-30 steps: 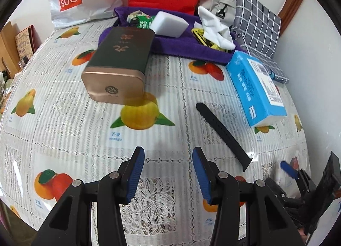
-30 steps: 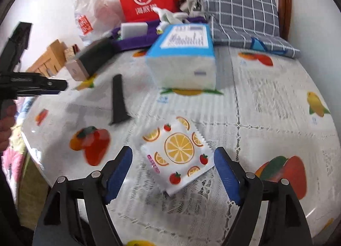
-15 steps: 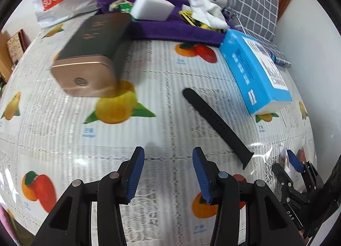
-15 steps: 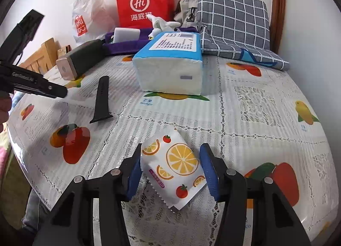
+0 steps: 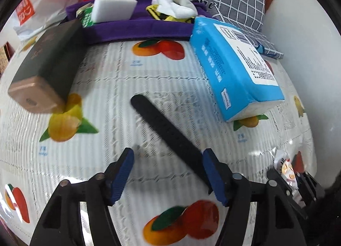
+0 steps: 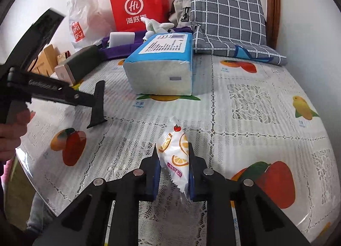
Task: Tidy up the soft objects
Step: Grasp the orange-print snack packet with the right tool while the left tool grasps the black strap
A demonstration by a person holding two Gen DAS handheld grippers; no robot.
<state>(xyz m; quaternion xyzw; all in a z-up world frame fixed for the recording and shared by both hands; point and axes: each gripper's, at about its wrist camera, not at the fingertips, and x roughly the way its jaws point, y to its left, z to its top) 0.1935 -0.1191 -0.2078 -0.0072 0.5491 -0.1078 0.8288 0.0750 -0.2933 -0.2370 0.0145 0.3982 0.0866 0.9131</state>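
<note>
A black watch strap (image 5: 162,126) lies slantwise on the fruit-print tablecloth. My left gripper (image 5: 168,160) hovers over its near end with jaws opening; the strap passes between the fingers close to the right pad, and nothing is gripped. My right gripper (image 6: 173,160) is closing on an orange-print wipe packet (image 6: 174,150), which is pinched between the blue pads and folded up on edge. A blue tissue pack (image 5: 234,71) lies behind the strap. At the back, a purple tray (image 5: 138,26) holds a white sponge (image 5: 115,8) and a white cloth (image 5: 172,5).
A dark box with a gold end (image 5: 44,71) lies left of the strap. A red paper bag (image 6: 138,2), a white plastic bag (image 6: 81,19) and a grey checked cushion (image 6: 228,17) line the wall. A hand (image 6: 12,130) holds the left gripper at the table's left edge.
The left gripper has moved forward to the strap's near end and its jaws have widened. The right jaws have closed in on the packet, which now stands folded on edge.
</note>
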